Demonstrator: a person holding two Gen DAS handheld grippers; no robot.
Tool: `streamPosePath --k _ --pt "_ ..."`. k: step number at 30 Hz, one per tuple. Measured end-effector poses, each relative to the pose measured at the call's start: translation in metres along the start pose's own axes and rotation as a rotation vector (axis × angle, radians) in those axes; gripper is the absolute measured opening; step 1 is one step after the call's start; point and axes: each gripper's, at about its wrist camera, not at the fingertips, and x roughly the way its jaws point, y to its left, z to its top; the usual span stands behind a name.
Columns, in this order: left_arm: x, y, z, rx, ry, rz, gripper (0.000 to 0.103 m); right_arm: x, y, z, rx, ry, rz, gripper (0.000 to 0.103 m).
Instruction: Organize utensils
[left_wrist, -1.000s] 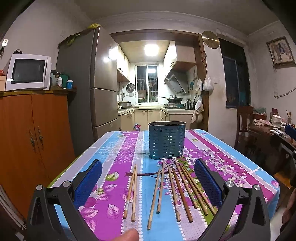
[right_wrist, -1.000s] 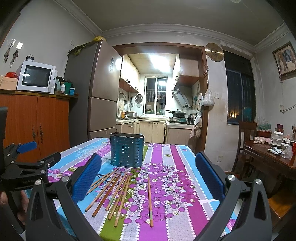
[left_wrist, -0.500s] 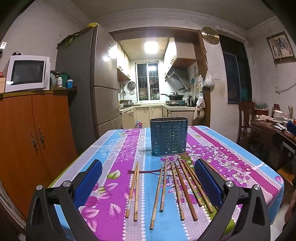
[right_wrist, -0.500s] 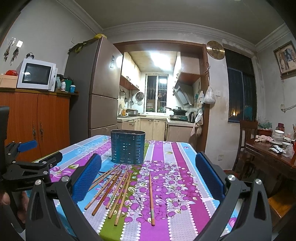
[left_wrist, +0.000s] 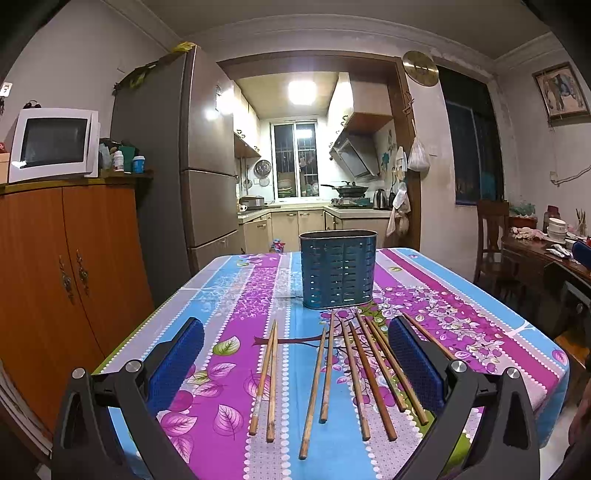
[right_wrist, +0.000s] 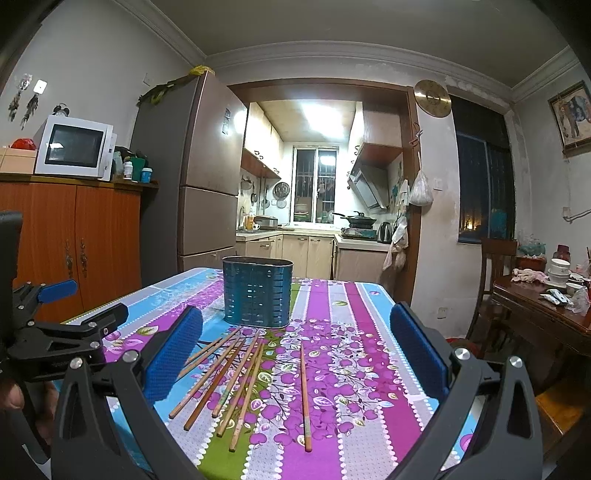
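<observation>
Lying flat on the floral tablecloth just in front of the blue slotted holder, the wooden chopsticks look light, stiff and thin, likely to roll, so a mid-shaft pinch seems best. The left gripper and right gripper hover released and empty above the near table edge, with open cloth around the holder.

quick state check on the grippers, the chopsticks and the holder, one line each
left gripper: open, holding nothing
right gripper: open, holding nothing
chopsticks: lying flat and loose on the tablecloth, none in the holder
single chopstick: lying apart, right of the rest
utensil holder: upright behind the chopsticks, nothing sticking out
</observation>
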Motion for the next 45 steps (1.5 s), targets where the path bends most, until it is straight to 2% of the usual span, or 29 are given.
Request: streamPosePath --k 32,35,38,39,40,41,42,43,45 --pt "0.000 0.000 -0.002 0.007 -0.009 0.005 0.100 0.006 0.007 -0.001 -0.002 0.012 0.016 0.098" --pt "-0.001 0.002 -0.001 0.004 -0.015 0.001 0.100 0.009 0.005 -0.002 0.000 0.022 0.032 0.098" --pt "-0.004 0.018 0.003 -0.014 -0.028 -0.009 0.100 0.013 -0.006 -0.008 0.027 0.063 0.085 0.098" --pt "-0.005 0.025 0.004 -0.018 -0.034 -0.011 0.100 0.015 -0.011 -0.012 0.036 0.083 0.104 0.094" --pt "-0.005 0.034 0.005 -0.021 -0.038 -0.007 0.100 0.016 -0.014 -0.015 0.039 0.102 0.117 0.080" --pt "-0.005 0.045 0.005 -0.025 -0.040 -0.003 0.100 0.018 -0.015 -0.019 0.037 0.123 0.123 0.071" --pt "-0.003 0.053 0.004 -0.026 -0.039 -0.002 0.100 0.021 -0.017 -0.026 0.034 0.162 0.127 0.056" --pt "-0.002 0.061 0.002 -0.027 -0.036 0.003 0.100 0.023 -0.018 -0.033 0.034 0.190 0.142 0.048" --pt "0.000 0.079 -0.006 -0.025 -0.024 0.006 0.099 0.027 -0.016 -0.051 0.018 0.253 0.169 0.041"
